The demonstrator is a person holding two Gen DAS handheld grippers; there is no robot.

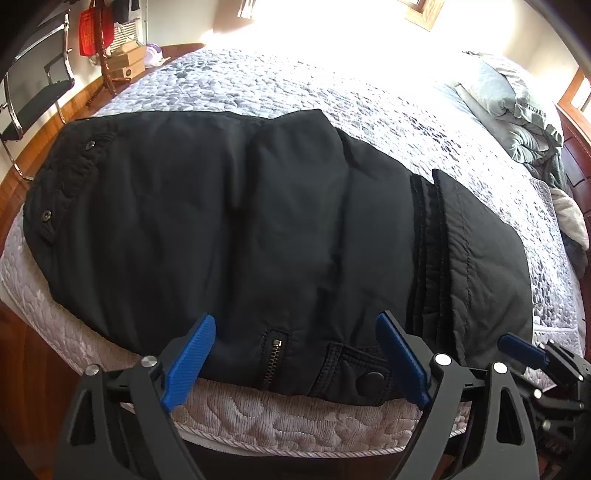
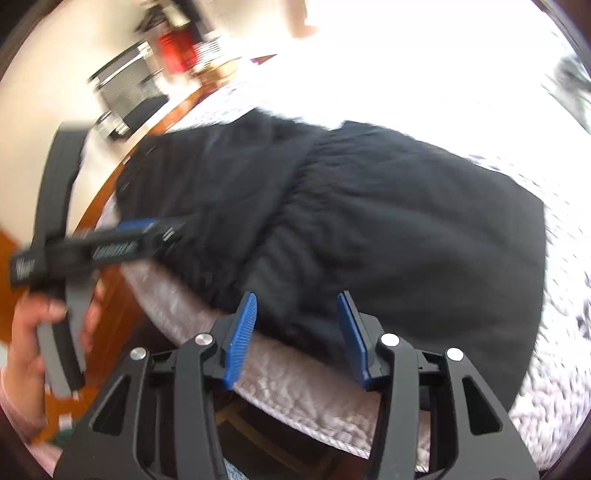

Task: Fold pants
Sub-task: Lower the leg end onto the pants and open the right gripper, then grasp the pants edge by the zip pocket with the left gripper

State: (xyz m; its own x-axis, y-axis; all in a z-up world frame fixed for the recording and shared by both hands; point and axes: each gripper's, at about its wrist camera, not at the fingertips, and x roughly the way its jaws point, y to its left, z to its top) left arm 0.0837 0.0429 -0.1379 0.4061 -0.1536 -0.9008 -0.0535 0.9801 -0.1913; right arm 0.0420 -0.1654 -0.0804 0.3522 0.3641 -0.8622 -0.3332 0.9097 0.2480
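Note:
Black pants [image 1: 258, 221] lie folded across the near part of a bed [image 1: 295, 424], with a zip and a snap button at their near edge. My left gripper [image 1: 295, 319] stands wide open just over that near edge, nothing pressed between its blue pads. In the blurred right wrist view the pants [image 2: 406, 240] fill the middle. My right gripper [image 2: 297, 295] is open at their near hem; dark cloth shows between the pads, which do not press on it. The right gripper [image 1: 517, 343] also shows at the lower right of the left view. A hand [image 2: 33, 332] holds the left gripper [image 2: 140, 229].
A grey-white quilted bedspread [image 1: 332, 92] covers the bed. Crumpled grey bedding [image 1: 517, 110] lies at the far right. Beyond the left bed edge are a wooden floor [image 1: 74, 107], a black chair [image 1: 33, 85], a red bag [image 1: 96, 31] and cardboard boxes [image 1: 127, 61].

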